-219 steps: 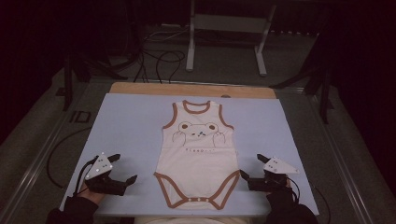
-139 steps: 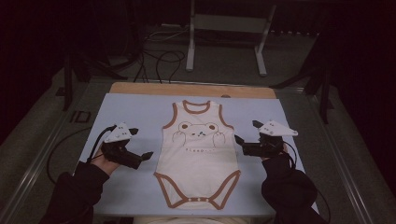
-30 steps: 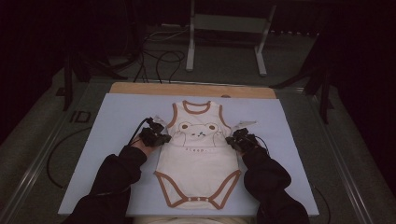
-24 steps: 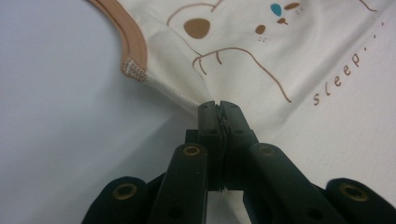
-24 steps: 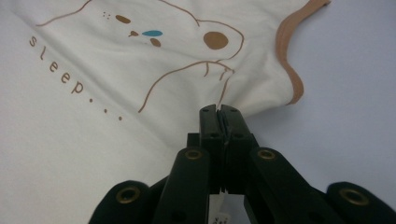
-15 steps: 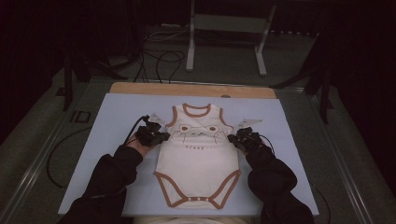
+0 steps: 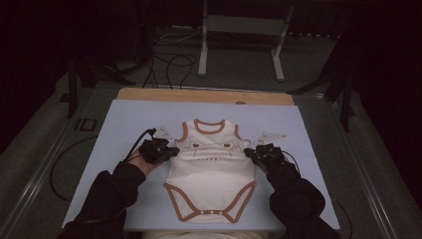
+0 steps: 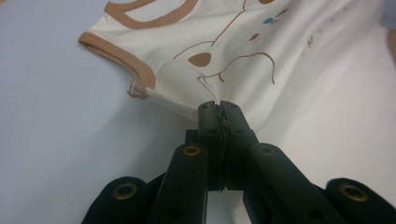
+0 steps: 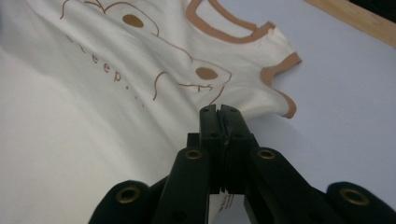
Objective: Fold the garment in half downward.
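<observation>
While your left gripper point(image 7: 166, 151) and right gripper point(image 7: 255, 153) pinch its side seams, the bodysuit point(image 7: 211, 172) lies mid-mat point(image 7: 124, 119), long axis 12-to-6, neck at 12 o'clock.

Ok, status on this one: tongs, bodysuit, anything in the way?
Left tongs shut on bodysuit side seam, right tongs shut on the opposite side. Upper part lifted off the blue mat. Nothing in the way.

One baby bodysuit point(image 7: 211, 169), two grippers point(image 7: 171, 151), one blue mat point(image 7: 124, 124), one wooden board point(image 7: 204, 96)
</observation>
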The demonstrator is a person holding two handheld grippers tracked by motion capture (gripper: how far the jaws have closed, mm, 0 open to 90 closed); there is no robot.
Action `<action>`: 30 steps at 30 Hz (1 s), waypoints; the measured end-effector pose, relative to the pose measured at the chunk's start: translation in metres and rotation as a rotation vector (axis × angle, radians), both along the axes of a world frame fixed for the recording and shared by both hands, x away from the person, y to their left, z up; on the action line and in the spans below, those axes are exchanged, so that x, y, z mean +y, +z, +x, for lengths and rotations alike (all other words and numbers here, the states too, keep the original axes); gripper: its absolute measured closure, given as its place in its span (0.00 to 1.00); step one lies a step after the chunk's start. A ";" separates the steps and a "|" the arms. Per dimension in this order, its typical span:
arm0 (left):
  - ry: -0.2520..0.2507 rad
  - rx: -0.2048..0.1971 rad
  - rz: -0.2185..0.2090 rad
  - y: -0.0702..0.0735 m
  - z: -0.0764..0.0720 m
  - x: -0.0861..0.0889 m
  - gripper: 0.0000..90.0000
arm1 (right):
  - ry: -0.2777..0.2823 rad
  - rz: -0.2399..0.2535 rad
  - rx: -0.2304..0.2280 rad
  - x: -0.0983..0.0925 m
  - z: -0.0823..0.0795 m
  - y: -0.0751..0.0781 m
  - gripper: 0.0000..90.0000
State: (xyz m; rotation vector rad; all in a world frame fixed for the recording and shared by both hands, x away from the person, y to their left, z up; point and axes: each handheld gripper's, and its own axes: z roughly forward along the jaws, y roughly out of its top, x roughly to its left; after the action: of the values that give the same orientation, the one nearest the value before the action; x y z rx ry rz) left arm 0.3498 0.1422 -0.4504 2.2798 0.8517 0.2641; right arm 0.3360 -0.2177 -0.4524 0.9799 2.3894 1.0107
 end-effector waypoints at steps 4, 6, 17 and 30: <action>-0.019 -0.014 0.006 0.005 -0.011 0.002 0.99 | 0.013 0.005 -0.007 -0.001 -0.013 0.005 0.99; -0.028 -0.014 0.008 0.007 -0.015 0.003 0.99 | 0.019 0.001 -0.010 -0.001 -0.019 0.006 0.99; -0.071 -0.022 0.013 0.009 -0.046 0.003 0.99 | 0.043 0.009 0.007 -0.007 -0.054 0.002 0.99; -0.104 -0.012 0.027 -0.004 -0.092 0.001 0.99 | 0.068 0.000 0.041 -0.007 -0.093 -0.008 0.99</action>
State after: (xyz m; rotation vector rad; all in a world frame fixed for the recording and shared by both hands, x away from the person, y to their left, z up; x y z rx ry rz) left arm 0.2579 0.1435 -0.4548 2.3375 0.7246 0.2430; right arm 0.2431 -0.2247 -0.4605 0.9332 2.4713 1.0237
